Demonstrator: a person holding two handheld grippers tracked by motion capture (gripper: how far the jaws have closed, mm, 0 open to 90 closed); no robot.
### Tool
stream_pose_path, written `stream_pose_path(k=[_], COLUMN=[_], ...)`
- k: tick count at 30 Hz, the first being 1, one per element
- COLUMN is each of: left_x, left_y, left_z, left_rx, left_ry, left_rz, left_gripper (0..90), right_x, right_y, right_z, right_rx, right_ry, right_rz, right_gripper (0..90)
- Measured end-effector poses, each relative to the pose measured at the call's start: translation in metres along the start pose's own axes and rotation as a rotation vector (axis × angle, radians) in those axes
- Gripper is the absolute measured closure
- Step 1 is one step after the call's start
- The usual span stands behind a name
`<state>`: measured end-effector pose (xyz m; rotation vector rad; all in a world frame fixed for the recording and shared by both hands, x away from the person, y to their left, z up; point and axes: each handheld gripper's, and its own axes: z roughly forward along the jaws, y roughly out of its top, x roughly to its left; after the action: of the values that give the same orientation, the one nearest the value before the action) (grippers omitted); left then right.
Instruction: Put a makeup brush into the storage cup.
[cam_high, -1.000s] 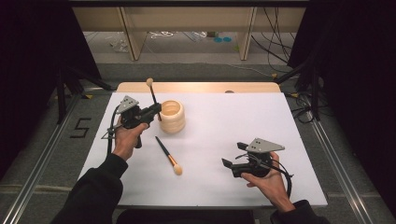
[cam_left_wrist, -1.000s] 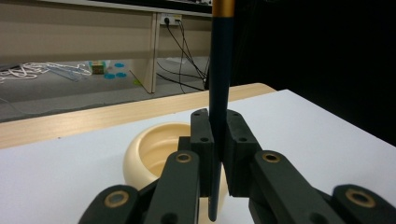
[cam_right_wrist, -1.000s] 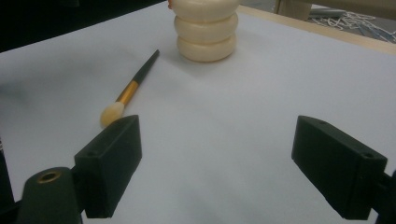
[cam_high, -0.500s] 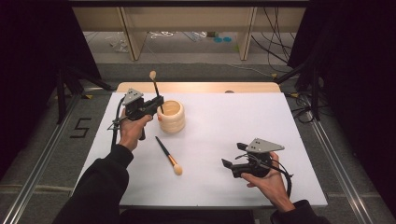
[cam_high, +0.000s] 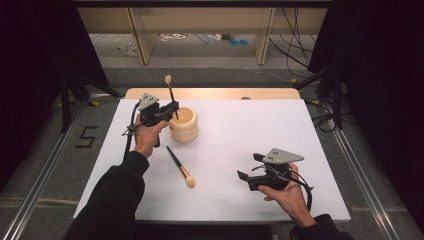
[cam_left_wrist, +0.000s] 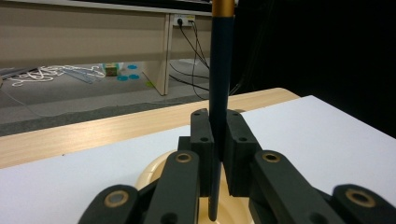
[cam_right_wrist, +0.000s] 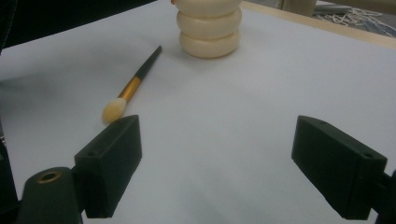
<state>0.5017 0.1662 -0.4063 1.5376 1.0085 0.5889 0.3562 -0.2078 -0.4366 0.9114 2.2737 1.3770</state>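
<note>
My left gripper (cam_high: 172, 107) is shut on a dark-handled makeup brush (cam_high: 170, 92), held upright with its bristle tip up. In the left gripper view the brush handle (cam_left_wrist: 220, 84) is clamped between the two black pads (cam_left_wrist: 201, 140), its lower end over the mouth of a cream ribbed holder (cam_left_wrist: 154, 175). That holder (cam_high: 184, 125) stands on the white table top just right of the left gripper. A second brush (cam_high: 180, 166) lies flat in front of the holder; the right gripper view shows this second brush (cam_right_wrist: 133, 86) too. My right gripper (cam_high: 248, 167) rests open at the front right, empty.
The white sheet (cam_high: 300, 135) covers a wooden table whose far edge (cam_high: 215, 93) shows behind. Cables and small items lie on the floor beyond. Dark curtains and metal rails flank the table.
The left gripper has carried the upright brush away from me and slightly right, bringing its lower end over the holder's mouth. The right gripper has stayed still.
</note>
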Motion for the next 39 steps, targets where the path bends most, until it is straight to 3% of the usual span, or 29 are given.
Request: stream_pose_path(k=[12, 32, 39], left_x=[0.000, -0.001, 0.001], left_y=[-0.007, -0.017, -0.026], left_z=[0.009, 0.019, 0.022], left_rx=[0.002, 0.035, 0.073], left_ry=[0.013, 0.021, 0.026], left_rz=[0.001, 0.015, 0.022], left_gripper=[83.6, 83.4, 82.9], right_x=[0.000, 0.000, 0.001], right_y=[-0.001, 0.000, -0.001], right_z=[0.002, 0.001, 0.001], right_rx=[-0.013, 0.011, 0.007], right_ry=[0.010, 0.012, 0.014], right_rz=[0.003, 0.003, 0.006], right_gripper=[16.8, 16.9, 17.0])
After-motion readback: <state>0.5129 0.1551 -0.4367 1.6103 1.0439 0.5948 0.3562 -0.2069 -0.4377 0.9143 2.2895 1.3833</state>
